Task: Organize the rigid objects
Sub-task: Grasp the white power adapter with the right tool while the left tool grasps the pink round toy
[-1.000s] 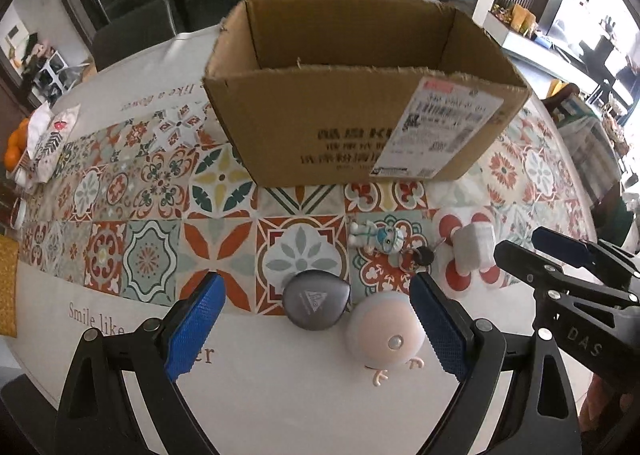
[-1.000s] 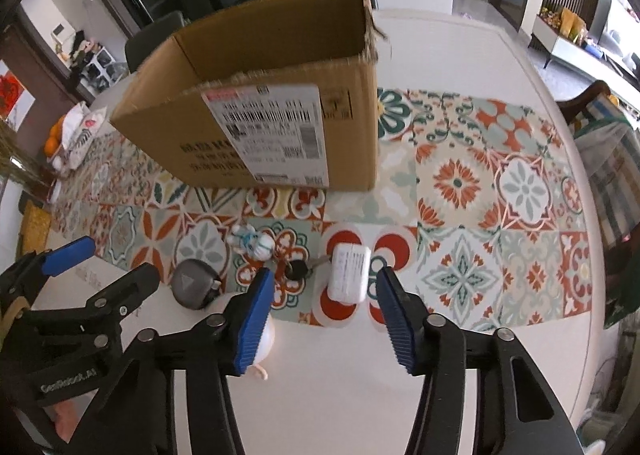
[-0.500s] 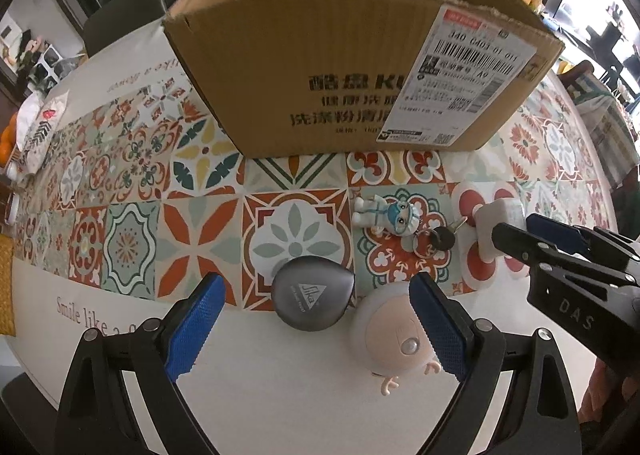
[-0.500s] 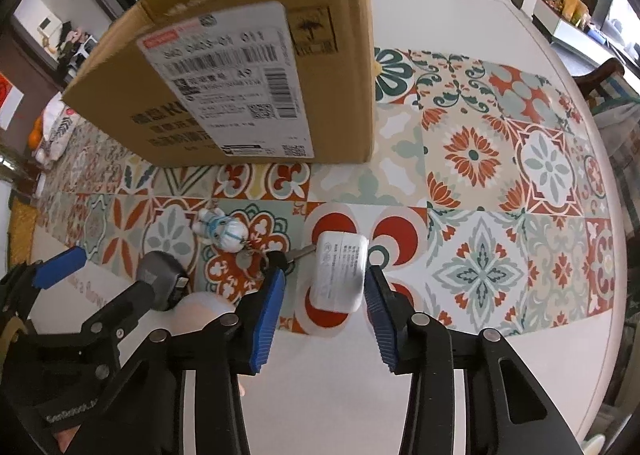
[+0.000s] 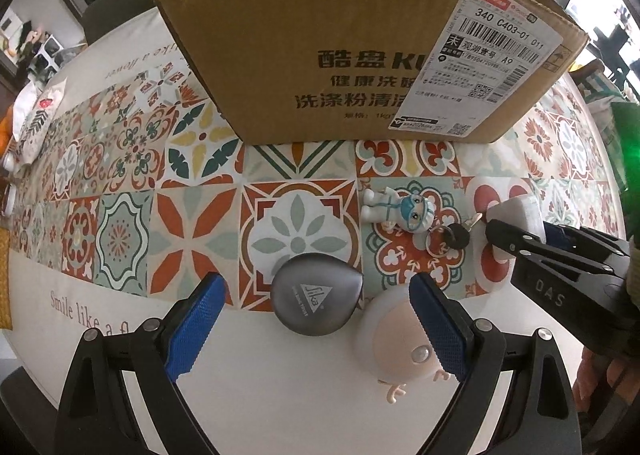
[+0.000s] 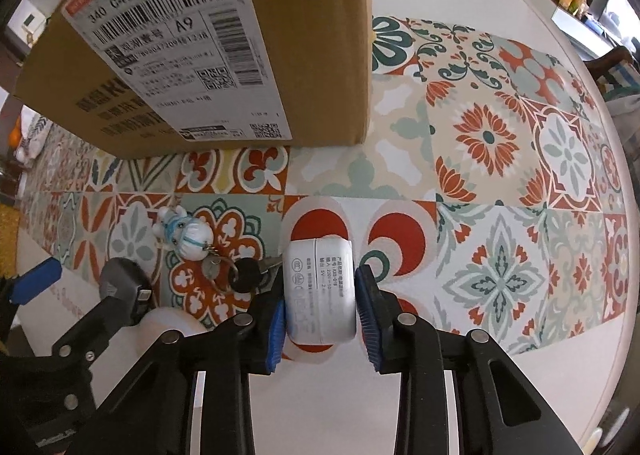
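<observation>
A white power adapter (image 6: 320, 291) lies on the patterned table mat, and my right gripper (image 6: 321, 309) has its blue pads against both its sides, shut on it. It also shows in the left wrist view (image 5: 516, 211). My left gripper (image 5: 316, 329) is open, with a grey teardrop-shaped case (image 5: 316, 301) between its fingers and a round pink doll head (image 5: 394, 339) at its right finger. A small masked figurine keychain (image 5: 400, 209) with a black key (image 5: 458, 237) lies between them. The open cardboard box (image 5: 360, 55) stands just behind.
The round table (image 6: 500, 395) has a white rim around the tiled mat (image 6: 500, 175). Bags and oranges lie at the far left edge (image 5: 32, 119). Dark chairs stand behind the box (image 5: 116, 11).
Both grippers moved forward and down toward the objects. My right gripper narrowed from wide open onto the white adapter. The left gripper stayed open.
</observation>
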The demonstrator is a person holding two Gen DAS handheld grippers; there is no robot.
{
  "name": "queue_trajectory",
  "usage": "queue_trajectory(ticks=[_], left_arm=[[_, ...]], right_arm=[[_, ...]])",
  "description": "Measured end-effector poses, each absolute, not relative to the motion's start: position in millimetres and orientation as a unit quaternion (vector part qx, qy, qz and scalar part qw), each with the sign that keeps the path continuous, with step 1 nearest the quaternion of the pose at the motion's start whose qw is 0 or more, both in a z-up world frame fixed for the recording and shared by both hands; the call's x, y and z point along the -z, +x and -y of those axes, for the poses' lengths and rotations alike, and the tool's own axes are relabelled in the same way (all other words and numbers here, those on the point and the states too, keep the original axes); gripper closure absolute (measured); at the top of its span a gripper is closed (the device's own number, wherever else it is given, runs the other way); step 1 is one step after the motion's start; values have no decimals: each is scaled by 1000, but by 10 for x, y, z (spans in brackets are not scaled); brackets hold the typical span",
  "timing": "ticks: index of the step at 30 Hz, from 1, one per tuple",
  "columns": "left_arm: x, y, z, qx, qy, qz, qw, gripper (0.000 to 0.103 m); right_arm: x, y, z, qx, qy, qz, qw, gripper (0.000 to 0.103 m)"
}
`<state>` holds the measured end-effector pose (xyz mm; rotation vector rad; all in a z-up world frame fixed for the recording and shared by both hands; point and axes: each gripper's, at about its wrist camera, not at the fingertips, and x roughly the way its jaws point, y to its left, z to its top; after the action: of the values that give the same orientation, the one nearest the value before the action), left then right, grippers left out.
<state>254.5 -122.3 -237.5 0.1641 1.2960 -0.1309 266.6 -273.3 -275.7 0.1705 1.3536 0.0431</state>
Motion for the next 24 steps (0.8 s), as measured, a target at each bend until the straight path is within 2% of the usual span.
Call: queue_trajectory(ticks=[10,24], left_arm=[[2305,2418,1234,70,77,-599,794,9],[2254,2023,1281,123,73,-613,777,9]], right_arm=[[2800,2564,2771,-25,98,-624,774,72],[2379,2042,2798,-47,118,-610,782,72]])
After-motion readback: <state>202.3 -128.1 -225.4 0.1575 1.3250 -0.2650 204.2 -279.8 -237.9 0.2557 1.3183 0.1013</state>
